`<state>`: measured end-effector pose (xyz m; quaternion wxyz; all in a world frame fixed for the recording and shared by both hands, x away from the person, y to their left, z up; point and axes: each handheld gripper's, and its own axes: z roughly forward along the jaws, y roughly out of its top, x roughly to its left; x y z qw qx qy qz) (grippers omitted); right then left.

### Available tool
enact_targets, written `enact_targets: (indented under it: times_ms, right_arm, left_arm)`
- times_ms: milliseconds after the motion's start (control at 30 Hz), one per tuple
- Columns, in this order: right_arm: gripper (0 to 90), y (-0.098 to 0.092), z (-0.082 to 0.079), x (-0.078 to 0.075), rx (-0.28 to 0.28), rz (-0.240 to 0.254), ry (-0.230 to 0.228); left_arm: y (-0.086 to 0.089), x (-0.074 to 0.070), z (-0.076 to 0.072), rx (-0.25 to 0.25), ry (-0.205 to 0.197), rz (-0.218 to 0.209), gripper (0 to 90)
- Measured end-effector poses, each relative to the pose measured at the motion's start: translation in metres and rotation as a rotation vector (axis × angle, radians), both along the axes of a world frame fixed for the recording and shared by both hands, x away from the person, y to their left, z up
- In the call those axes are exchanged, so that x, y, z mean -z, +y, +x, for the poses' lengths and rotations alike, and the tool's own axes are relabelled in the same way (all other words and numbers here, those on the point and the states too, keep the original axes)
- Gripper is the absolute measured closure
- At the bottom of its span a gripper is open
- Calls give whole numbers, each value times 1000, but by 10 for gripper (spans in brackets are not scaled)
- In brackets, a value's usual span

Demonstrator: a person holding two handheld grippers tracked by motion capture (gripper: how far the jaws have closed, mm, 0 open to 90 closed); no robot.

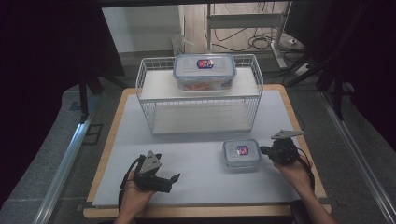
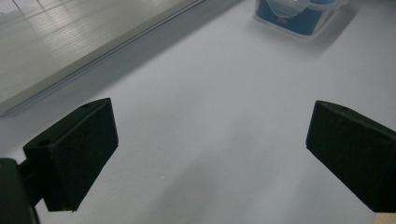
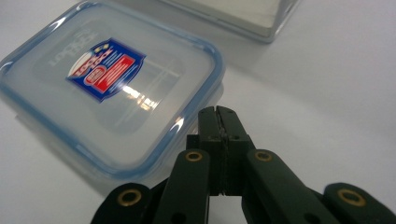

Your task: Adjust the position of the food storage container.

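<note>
A white wire basket [image 1: 200, 100] stands at the table's far side. The small clear square blue-rimmed lidded container [image 1: 241, 154] sits just beside the right gripper [image 3: 218, 119], whose jaws are pressed together in its own view. The left gripper [image 2: 210, 154] is spread over bare tabletop.

I can make out a red-and-blue label [image 3: 106, 70] on the small clear blue-rimmed plastic box's lid [image 3: 109, 88] — its lettering too blurred to read.
</note>
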<state>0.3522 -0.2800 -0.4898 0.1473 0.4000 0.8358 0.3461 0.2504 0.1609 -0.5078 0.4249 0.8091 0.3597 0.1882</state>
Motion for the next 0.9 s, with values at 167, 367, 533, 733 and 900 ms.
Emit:
enact_targets:
  times_ms: [167, 367, 533, 733, 900]
  right_arm:
    - [895, 9, -6, 1, -28, 9, 14]
    - [895, 25, -9, 2, -70, 7, 16]
    - [894, 41, -8, 4, -102, 14, 22]
    - [894, 60, -7, 6, -144, 27, 23]
    - [895, 71, -4, 8, -160, 43, 27]
  left_arm:
    - [0, 0, 0, 2, 2, -1, 22]
    - [-1, 1, 1, 3, 10, 0, 23]
    - [-1, 0, 1, 2, 17, -3, 25]
    - [0, 1, 2, 0, 20, -3, 26]
    - [0, 1, 2, -1, 22, -3, 27]
